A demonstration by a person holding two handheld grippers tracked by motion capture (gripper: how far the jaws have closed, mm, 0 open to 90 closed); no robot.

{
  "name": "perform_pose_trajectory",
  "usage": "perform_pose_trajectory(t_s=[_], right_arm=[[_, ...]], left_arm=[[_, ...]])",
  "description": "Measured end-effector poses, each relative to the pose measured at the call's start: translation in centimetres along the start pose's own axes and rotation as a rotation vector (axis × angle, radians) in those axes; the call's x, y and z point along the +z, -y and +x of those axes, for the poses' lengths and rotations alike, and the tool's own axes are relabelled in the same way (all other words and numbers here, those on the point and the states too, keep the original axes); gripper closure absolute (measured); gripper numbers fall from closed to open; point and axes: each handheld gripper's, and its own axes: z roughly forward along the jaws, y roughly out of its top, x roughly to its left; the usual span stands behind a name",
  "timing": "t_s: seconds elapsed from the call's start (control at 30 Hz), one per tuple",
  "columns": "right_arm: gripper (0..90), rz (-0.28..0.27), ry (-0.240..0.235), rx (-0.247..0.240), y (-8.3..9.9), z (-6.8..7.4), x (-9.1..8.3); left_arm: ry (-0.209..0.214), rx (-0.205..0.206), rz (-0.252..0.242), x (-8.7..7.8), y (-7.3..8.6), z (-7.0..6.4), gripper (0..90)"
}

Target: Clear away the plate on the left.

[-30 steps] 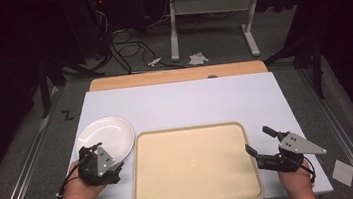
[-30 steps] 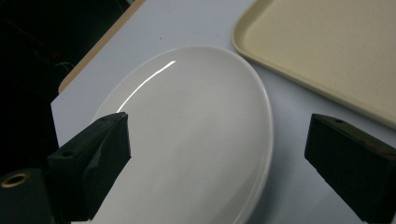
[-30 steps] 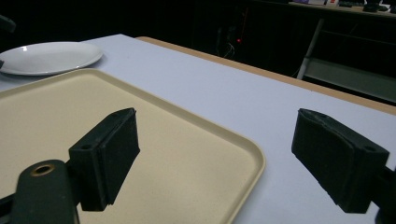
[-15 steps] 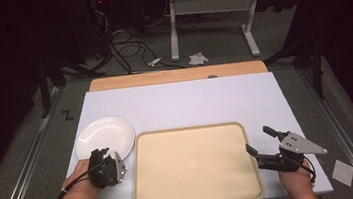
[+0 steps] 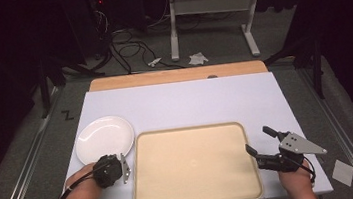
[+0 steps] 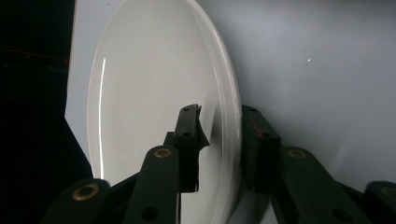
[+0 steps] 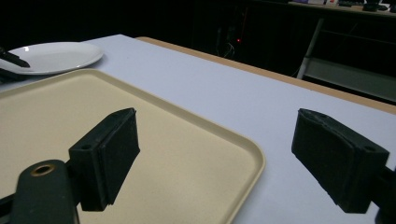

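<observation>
My white surface (image 5: 195,102) fills the middle of the high view, with a strip of bare wood along its far edge and a dark room beyond it. At the top of that frame grey floor carries loose black cables (image 5: 123,42), the white legs of another table (image 5: 211,20) and a couple of paper scraps. A beige tray (image 5: 194,165) lies in the lower centre of the frame, nothing in it. The white plate (image 5: 104,138) sits left of the tray's far left corner, just beside it, flat on the surface.

My left hand (image 5: 81,186) comes in at the lower left of the high view, and my left claw (image 6: 219,140) is at the plate's near edge. In the left gripper view its jaws straddle the plate's rim, one over the plate's inner face and one outside it, narrowed around the rim; I cannot tell whether the pads actually press it.

My right hand (image 5: 297,179) enters at the lower right, holding my right claw (image 5: 259,142) just off the tray's right edge. In the right gripper view its jaws stand wide apart and released, one above the tray's corner, the other above bare surface
</observation>
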Motion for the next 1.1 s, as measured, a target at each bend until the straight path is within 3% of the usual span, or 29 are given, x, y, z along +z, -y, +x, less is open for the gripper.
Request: perform_pose_trajectory(t_s=[0.13, 0.2, 0.4, 0.9, 0.93, 1.1], right_arm=[[15.8, 0.009, 0.0, 0.0, 0.07, 0.0, 0.02], [15.8, 0.005, -0.001, 0.008, 0.08, -0.01, 0.02], [15.8, 0.006, 0.003, 0.012, 0.08, 0.03, -0.04], [15.8, -0.001, 0.003, 0.007, 0.1, -0.19, -0.11], [15.8, 0.0, 0.004, 0.008, 0.11, -0.2, -0.15], [15.7, 0.002, -0.002, 0.015, 0.12, -0.33, 0.06]], left_arm=[[-0.007, -0.037, -0.016, 0.07, 0.1, -0.14, 70.4], [-0.003, -0.106, -0.056, 0.34, 0.25, -0.35, 69.5], [0.036, -0.162, -0.082, 0.38, 0.69, -0.06, 74.5], [0.024, -0.126, -0.052, 0.38, 0.15, -0.28, 78.4], [0.025, -0.074, -0.011, 0.1, 0.09, 0.11, 78.4], [0.022, -0.084, -0.017, 0.19, 0.0, 0.06, 78.7]])
